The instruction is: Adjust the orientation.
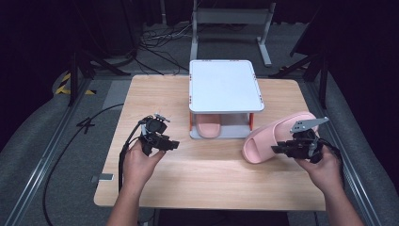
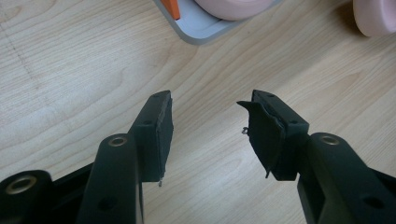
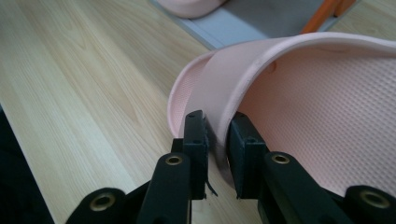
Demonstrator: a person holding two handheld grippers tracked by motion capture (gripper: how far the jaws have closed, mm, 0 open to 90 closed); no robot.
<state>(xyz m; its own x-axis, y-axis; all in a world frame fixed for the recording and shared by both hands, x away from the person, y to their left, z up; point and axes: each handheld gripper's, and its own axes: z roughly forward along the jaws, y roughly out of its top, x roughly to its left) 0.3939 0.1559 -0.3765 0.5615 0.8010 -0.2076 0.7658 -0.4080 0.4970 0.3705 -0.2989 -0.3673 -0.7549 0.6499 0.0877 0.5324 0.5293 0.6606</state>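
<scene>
A pink slipper (image 1: 277,134) (image 3: 317,116) lies tilted at the right of the wooden table (image 1: 211,174), its toe end toward the middle. My right gripper (image 1: 282,149) (image 3: 217,130) is shut on the slipper's strap near its edge, one pad on either side. A second pink slipper (image 1: 208,126) (image 2: 233,7) sits on the lower level of a small white two-level rack (image 1: 225,84). My left gripper (image 1: 171,145) (image 2: 210,126) stands open over bare wood left of the rack, with nothing between its fingers.
The rack has a grey base (image 3: 252,21) and orange posts (image 3: 322,14). Dark stands and cables lie on the floor behind and left of the table. Bare wood runs along the table's front edge between my two hands.
</scene>
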